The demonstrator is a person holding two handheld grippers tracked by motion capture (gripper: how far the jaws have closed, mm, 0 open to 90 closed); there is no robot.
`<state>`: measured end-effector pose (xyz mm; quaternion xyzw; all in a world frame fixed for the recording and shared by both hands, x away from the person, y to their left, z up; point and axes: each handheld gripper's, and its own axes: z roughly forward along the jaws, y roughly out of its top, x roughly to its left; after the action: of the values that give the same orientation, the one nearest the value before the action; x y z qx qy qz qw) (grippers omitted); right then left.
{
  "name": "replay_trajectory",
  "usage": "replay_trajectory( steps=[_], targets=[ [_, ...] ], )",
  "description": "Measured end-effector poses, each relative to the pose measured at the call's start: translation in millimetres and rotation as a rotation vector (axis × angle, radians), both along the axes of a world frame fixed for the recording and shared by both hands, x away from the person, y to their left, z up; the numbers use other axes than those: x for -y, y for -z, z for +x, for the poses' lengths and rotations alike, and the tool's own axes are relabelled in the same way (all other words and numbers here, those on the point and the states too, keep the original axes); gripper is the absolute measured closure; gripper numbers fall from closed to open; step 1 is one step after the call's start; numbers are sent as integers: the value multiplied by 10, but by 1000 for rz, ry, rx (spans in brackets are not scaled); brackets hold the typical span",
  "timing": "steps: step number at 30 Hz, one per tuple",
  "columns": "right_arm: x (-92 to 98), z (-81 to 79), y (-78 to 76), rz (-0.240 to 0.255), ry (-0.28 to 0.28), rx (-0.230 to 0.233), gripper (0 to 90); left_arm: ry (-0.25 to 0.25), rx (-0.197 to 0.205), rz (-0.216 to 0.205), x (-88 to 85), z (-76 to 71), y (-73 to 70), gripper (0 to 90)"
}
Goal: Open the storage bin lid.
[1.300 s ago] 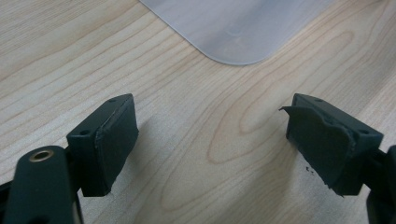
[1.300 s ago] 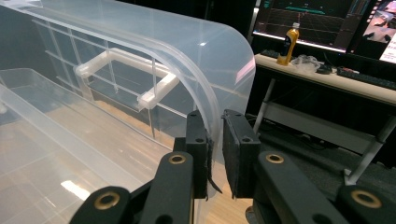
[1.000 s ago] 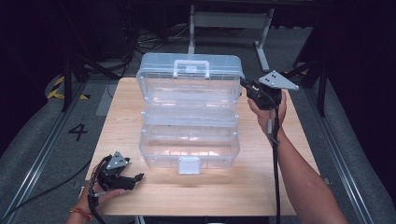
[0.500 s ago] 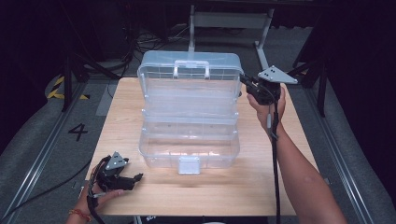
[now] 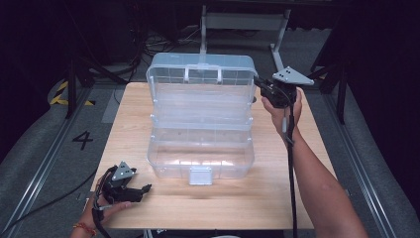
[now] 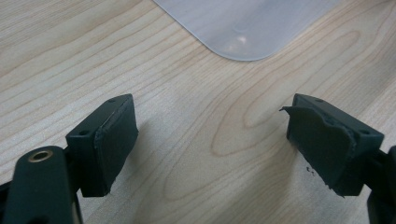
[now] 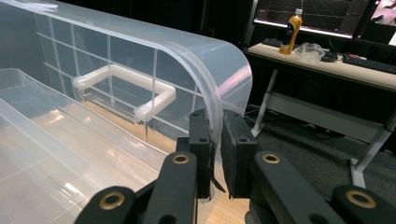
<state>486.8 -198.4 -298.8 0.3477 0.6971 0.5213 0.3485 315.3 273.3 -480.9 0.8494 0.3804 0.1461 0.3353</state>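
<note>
Right gripper (image 5: 258, 83) clamped on lid (image 5: 200, 74) edge of clear plastic organizer box (image 5: 200, 148); left gripper (image 5: 143, 189) idle.

Only readable mark: "4" (image 5: 82, 140) on the floor left of the table (image 5: 277, 198). Right forearm reaches far-right, jaws level, pointing left, pads pinching the upright lid's right wall beside its white handle (image 7: 123, 86). Left hand (image 5: 106, 201) rests at the table's near-left corner, jaws spread wide over bare wood, nothing between. Box sits mid-table, long axis left-right, latch (image 5: 200, 175) toward the person, lid standing open at the far side.
</note>
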Motion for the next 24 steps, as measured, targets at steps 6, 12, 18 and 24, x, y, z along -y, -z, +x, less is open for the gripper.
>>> replay_trajectory(
  steps=[6, 12, 18, 24],
  targets=[
    [-8, 29, -8, 0, 5, -8, 837, 1, 4, 2, -1, 3, -1, 169],
    [-8, 62, -11, 7, 8, -19, 838, -17, -2, -11, 10, -17, 6, 169],
    [-11, 64, -14, 3, 10, -20, 838, -18, -2, -11, 10, -17, 6, 169],
    [-25, 91, -19, 3, 17, -25, 838, -10, -6, -6, 8, -8, 3, 168]
  ],
)
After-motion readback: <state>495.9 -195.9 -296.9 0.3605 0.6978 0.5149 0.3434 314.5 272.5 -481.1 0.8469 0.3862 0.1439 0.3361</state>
